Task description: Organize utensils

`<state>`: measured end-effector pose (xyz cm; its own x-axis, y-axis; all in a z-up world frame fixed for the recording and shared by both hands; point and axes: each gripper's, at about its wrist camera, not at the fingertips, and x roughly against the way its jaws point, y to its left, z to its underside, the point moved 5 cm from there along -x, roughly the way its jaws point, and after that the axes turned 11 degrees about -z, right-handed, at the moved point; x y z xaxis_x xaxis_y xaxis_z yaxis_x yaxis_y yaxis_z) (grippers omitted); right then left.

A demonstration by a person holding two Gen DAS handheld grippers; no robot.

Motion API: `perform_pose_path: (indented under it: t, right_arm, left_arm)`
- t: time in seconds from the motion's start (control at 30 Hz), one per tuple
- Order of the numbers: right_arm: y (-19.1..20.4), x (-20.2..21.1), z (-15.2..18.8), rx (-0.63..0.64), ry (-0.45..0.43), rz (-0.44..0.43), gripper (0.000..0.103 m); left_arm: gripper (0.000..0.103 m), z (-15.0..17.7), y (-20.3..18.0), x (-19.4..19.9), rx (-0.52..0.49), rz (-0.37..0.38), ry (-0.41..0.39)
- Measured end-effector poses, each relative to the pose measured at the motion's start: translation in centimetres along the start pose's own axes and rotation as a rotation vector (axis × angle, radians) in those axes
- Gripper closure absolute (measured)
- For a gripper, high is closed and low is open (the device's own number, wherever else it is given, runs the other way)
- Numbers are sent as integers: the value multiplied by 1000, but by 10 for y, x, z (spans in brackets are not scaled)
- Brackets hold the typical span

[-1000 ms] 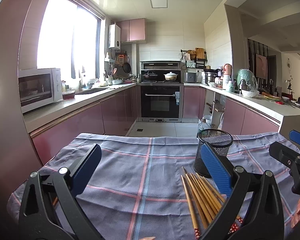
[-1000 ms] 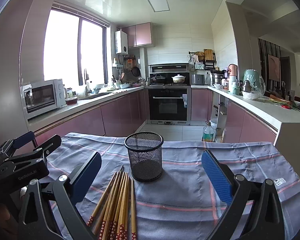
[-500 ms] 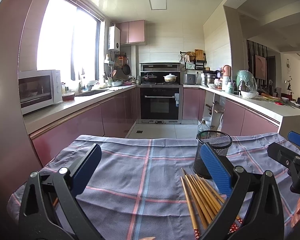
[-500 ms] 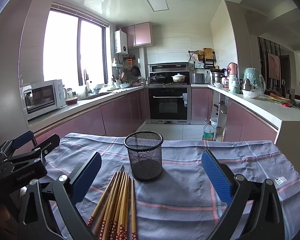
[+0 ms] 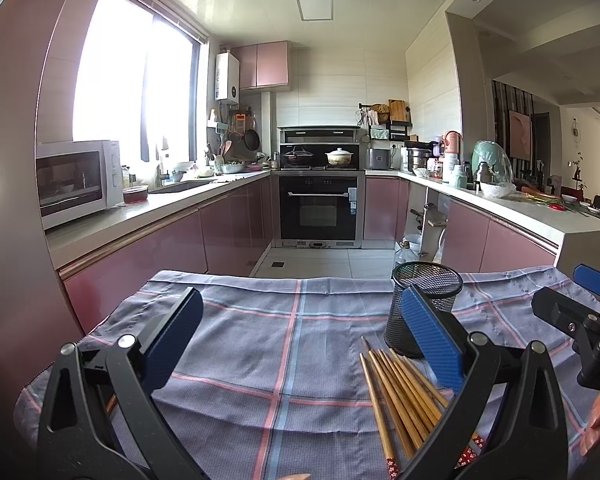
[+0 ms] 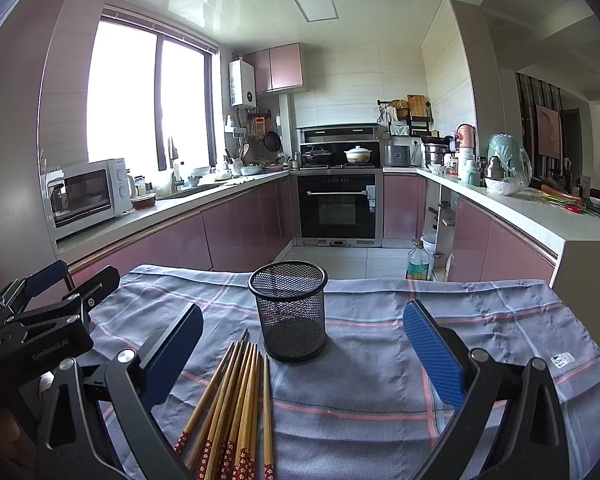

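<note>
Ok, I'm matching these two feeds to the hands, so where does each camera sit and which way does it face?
Left wrist: on the left gripper, facing the kitchen over the plaid cloth; own open fingers show, right gripper at the right edge.
Right wrist: on the right gripper, facing the same way; own open fingers show, left gripper at the left edge.
Shared: mesh cup, chopsticks, oven.

Both views are taken low and near over the blue-grey checked cloth [image 5: 260, 344] [image 6: 380, 360], faced toward the black built-in oven [image 5: 318, 208] [image 6: 338, 206]; the black mesh cup [image 5: 424, 308] [image 6: 290, 310] and bamboo chopsticks [image 5: 400, 392] [image 6: 236, 400] are shared.
</note>
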<state>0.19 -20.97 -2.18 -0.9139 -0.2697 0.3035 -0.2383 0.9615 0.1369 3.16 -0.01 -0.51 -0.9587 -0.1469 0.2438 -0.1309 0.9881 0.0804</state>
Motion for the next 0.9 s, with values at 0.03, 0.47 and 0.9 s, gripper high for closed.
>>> perform_pose_path:
  t: [0.03, 0.47, 0.9]
  right_arm:
    - [0, 0, 0, 0, 0, 1, 6]
    - [0, -1, 0, 3, -2, -3, 6]
    - [0, -4, 1, 3, 4, -9, 6]
  left_arm:
    - [5, 0, -1, 0, -1, -1, -1]
    - [5, -1, -1, 0, 0, 3, -1]
    - [5, -1, -1, 0, 1, 6, -1]
